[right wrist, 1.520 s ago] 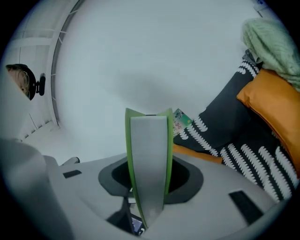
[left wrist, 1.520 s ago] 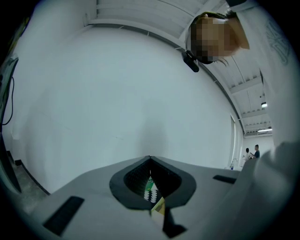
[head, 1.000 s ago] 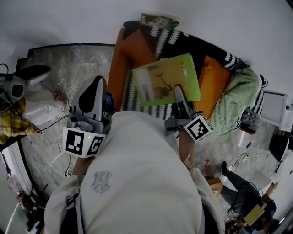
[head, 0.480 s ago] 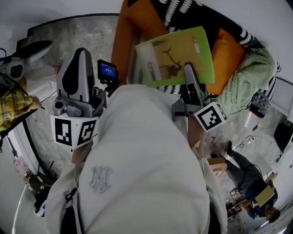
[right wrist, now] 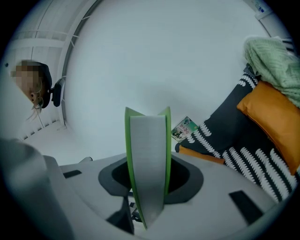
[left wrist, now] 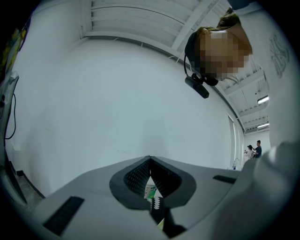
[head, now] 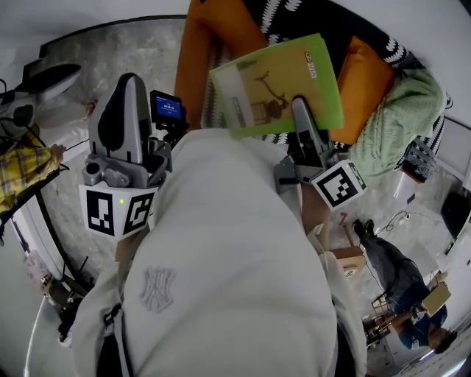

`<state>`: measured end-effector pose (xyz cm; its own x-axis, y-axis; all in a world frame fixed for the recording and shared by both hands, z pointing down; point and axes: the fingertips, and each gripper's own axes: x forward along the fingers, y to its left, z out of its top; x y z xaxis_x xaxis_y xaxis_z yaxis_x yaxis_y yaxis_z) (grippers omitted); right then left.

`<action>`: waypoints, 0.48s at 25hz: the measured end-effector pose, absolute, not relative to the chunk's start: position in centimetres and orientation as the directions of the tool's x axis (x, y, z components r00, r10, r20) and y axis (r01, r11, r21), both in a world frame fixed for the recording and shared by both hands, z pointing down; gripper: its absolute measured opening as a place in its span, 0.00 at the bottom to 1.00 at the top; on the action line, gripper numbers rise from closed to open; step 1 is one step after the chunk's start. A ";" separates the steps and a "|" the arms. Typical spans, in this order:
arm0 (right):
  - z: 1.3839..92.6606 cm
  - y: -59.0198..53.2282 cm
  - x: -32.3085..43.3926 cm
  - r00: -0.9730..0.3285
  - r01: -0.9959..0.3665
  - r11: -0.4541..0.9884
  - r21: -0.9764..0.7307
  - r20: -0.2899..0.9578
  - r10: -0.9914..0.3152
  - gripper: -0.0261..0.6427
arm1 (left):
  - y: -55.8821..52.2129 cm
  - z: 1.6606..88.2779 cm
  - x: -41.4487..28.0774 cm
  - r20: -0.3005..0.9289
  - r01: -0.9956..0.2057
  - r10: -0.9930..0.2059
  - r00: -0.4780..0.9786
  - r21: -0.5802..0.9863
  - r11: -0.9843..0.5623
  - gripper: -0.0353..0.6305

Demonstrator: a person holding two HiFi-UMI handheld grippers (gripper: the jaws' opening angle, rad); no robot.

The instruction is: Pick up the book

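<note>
The book (head: 276, 85) has a green cover with a pale picture. It is held clear of the sofa, and my right gripper (head: 298, 107) is shut on its near edge. In the right gripper view the book (right wrist: 147, 150) stands edge-on between the jaws, its grey page block framed by the green covers. My left gripper (head: 131, 79) is at the left, over the floor and apart from the book. In the left gripper view its jaws meet with only a thin slit between them, and my left gripper (left wrist: 150, 164) holds nothing.
An orange sofa (head: 213, 44) carries a black-and-white patterned blanket (head: 294, 18), an orange cushion (head: 364, 81) and a green knitted throw (head: 405, 118). A second book (right wrist: 185, 128) leans at the wall. A person (head: 394, 269) sits on the floor at the lower right.
The book has stayed in my right gripper and moved a little across the sofa. The head view has shifted, so the sofa now sits higher in the frame. Both grippers keep their states.
</note>
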<state>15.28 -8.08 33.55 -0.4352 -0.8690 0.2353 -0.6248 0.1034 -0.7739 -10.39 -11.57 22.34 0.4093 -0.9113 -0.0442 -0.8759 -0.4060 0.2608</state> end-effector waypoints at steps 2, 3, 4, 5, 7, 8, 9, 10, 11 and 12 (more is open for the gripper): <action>33.5 -8.0 15.1 -0.440 -0.630 0.109 -0.769 0.237 -0.866 0.26 | -11.6 22.3 -10.1 -0.043 -0.874 -0.910 0.413 0.263 -0.409 0.07; 33.5 -8.0 15.0 -0.441 -0.634 0.111 -0.766 0.239 -0.865 0.26 | -11.6 22.3 -10.0 -0.042 -0.873 -0.909 0.414 0.264 -0.410 0.07; 33.5 -7.9 14.9 -0.442 -0.637 0.113 -0.762 0.242 -0.864 0.26 | -11.6 22.3 -10.0 -0.041 -0.872 -0.909 0.415 0.266 -0.410 0.07; 33.5 -7.9 14.9 -0.443 -0.640 0.113 -0.760 0.245 -0.862 0.26 | -11.7 22.3 -10.0 -0.041 -0.873 -0.909 0.414 0.267 -0.409 0.07; 33.4 -7.9 14.8 -0.443 -0.643 0.112 -0.758 0.248 -0.861 0.26 | -11.7 22.3 -10.2 -0.040 -0.874 -0.911 0.410 0.267 -0.405 0.07; 33.4 -7.9 14.8 -0.442 -0.644 0.111 -0.757 0.250 -0.861 0.26 | -11.7 22.3 -10.3 -0.038 -0.876 -0.913 0.407 0.267 -0.402 0.07; 33.4 -7.8 14.9 -0.442 -0.644 0.109 -0.757 0.251 -0.861 0.26 | -11.8 22.3 -10.5 -0.037 -0.877 -0.914 0.404 0.267 -0.399 0.07; 33.4 -7.8 14.9 -0.442 -0.644 0.109 -0.757 0.252 -0.861 0.26 | -11.8 22.3 -10.5 -0.038 -0.878 -0.915 0.402 0.268 -0.396 0.07; 33.4 -7.9 14.9 -0.443 -0.644 0.110 -0.757 0.252 -0.860 0.26 | -11.8 22.3 -10.6 -0.040 -0.879 -0.916 0.399 0.270 -0.394 0.07; 33.4 -8.0 14.9 -0.445 -0.645 0.113 -0.756 0.252 -0.860 0.26 | -11.9 22.2 -10.7 -0.043 -0.879 -0.917 0.396 0.272 -0.392 0.07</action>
